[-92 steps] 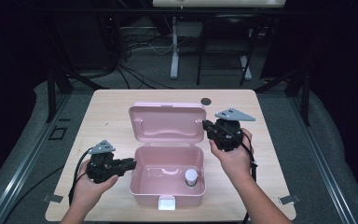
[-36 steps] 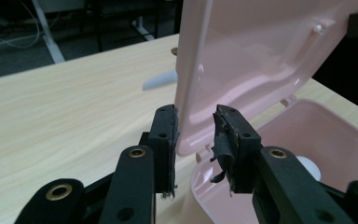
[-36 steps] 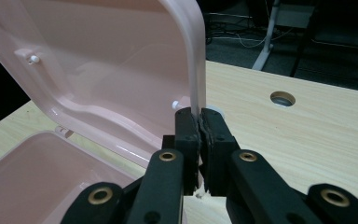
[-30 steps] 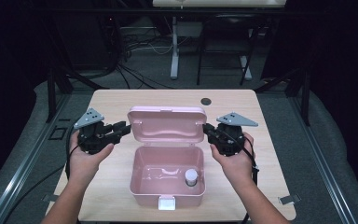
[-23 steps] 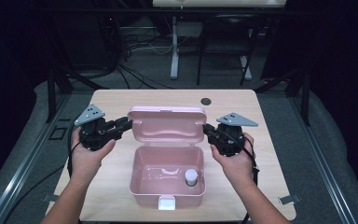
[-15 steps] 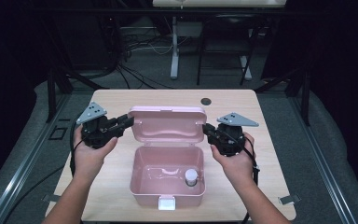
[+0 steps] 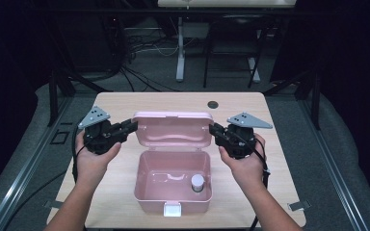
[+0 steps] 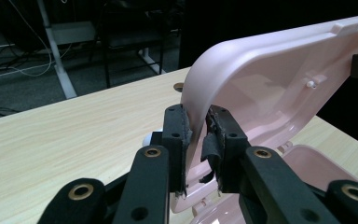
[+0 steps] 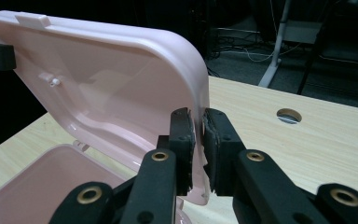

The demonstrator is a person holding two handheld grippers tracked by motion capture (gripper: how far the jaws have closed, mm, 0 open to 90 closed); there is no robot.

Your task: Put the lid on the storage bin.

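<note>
High view: pink plastic box (image 7: 172, 180) centred on the wooden table (image 7: 125, 103), hinged lid (image 7: 172, 129) upright, small white-capped bottle (image 7: 197, 183) inside. Closing not begun.
Left gripper view: left gripper (image 8: 199, 135) jaws, just closing, clamp 1 lid edge.
Right gripper view: right gripper (image 9: 198, 135) jaws, just easing, pinch the other edge.

**Item Count**

The table (image 7: 125, 103) carries one pink box (image 7: 151, 190) with one open lid (image 7: 172, 130). The box contains one small white-capped container (image 7: 198, 183). Two grippers are present: one left gripper (image 7: 134, 126), one right gripper (image 7: 213, 129).
</note>
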